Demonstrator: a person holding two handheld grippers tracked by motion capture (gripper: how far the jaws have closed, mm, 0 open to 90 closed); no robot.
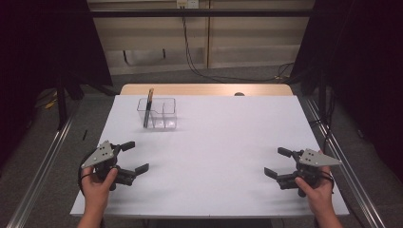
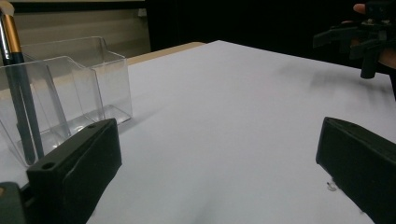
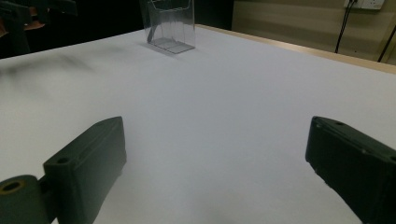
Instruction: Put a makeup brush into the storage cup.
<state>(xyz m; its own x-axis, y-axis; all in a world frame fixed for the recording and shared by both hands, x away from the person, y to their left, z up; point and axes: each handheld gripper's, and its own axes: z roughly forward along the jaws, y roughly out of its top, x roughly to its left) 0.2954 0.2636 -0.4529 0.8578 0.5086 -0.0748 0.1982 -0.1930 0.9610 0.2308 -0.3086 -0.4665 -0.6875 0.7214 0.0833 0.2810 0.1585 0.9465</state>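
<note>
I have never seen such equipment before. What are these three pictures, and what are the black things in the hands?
A person stands at a white table and holds one tool in each hand: the left claw and the right claw. Both are open and hold nothing. The high view looks down from above. Each of the other two pictures comes from a camera riding on one claw, so its black jaws rise from the bottom. On the table stands a clear organizer with compartments; a brush with a gold band leans in its left compartment.
</note>
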